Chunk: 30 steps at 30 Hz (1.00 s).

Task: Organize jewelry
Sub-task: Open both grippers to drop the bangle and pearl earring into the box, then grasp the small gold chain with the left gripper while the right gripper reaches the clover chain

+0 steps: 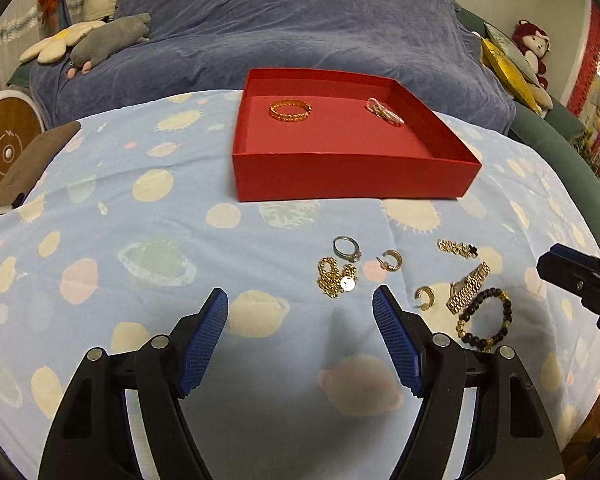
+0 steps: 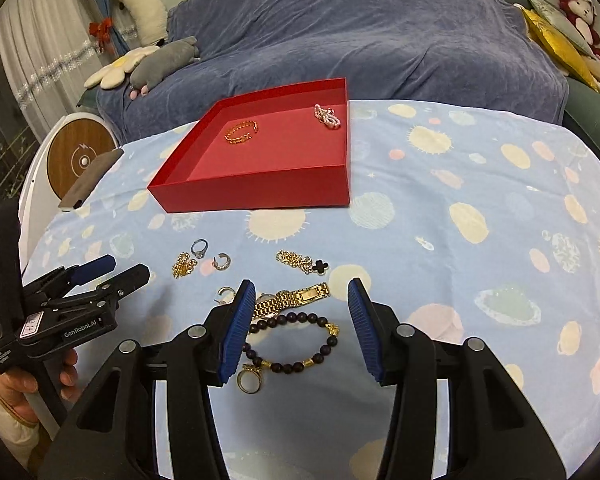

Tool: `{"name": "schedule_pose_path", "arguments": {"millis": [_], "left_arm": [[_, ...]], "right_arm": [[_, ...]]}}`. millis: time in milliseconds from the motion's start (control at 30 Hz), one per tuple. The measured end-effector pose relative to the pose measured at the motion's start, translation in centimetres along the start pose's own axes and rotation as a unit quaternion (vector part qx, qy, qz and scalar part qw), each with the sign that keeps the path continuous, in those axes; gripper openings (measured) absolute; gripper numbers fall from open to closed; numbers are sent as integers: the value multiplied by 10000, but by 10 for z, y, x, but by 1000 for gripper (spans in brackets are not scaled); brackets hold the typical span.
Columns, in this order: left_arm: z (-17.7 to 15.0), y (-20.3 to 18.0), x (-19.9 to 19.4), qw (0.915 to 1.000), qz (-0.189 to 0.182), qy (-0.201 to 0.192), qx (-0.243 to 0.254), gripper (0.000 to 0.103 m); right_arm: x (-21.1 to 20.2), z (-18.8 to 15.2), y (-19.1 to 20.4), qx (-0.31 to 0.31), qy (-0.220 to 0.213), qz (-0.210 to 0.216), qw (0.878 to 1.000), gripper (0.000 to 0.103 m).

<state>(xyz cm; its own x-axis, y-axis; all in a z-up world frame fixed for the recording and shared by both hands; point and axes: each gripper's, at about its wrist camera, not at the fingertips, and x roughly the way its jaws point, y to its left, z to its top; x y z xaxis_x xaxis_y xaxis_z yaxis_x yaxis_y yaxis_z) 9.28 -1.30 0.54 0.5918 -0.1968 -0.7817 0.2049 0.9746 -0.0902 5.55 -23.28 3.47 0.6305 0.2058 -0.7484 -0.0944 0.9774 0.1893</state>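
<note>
A red box [image 1: 340,176] [image 2: 256,194] stands on the planet-print cloth, holding a gold bangle [image 1: 290,110] [image 2: 242,131] and a pink pearl piece [image 1: 384,111] [image 2: 327,116]. Loose jewelry lies in front: a silver ring [image 1: 346,247] [image 2: 200,248], gold chain [image 1: 334,278] [image 2: 184,266], hoop earrings [image 1: 392,260] [image 1: 425,297], clover chain [image 2: 302,262], gold watch [image 1: 468,288] [image 2: 292,298], dark bead bracelet [image 1: 486,318] [image 2: 292,342] and gold ring [image 2: 249,380]. My left gripper [image 1: 300,300] [image 2: 112,270] is open and empty. My right gripper [image 2: 302,288] is open above the bracelet.
A sofa under a blue blanket [image 1: 292,24] sits behind the table with plush toys [image 1: 108,40] and cushions [image 1: 508,68]. A brown case [image 1: 28,168] lies at the cloth's left edge beside a round wooden-topped object [image 1: 4,148].
</note>
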Motion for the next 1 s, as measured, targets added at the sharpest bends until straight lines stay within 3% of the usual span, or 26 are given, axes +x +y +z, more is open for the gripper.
{"name": "schedule_pose_path", "arguments": {"millis": [100,400,800,1000], "left_arm": [[-4,-6,4,9999,-53,41,105,72],[2,-10,15,9999,-139,40,-5,71],[2,-22,39,9999,-44,121,104,41],[6,-25,44,9999,27,99,116,12]], "right_arm": [[0,-4,0,-63,28,-26,10000,55],[10,-7,0,6,231,37,9997,55],[13,-4,-1,100,280,94,9995,55],[16,-2,-2,113,288,82,9995,55]]}}
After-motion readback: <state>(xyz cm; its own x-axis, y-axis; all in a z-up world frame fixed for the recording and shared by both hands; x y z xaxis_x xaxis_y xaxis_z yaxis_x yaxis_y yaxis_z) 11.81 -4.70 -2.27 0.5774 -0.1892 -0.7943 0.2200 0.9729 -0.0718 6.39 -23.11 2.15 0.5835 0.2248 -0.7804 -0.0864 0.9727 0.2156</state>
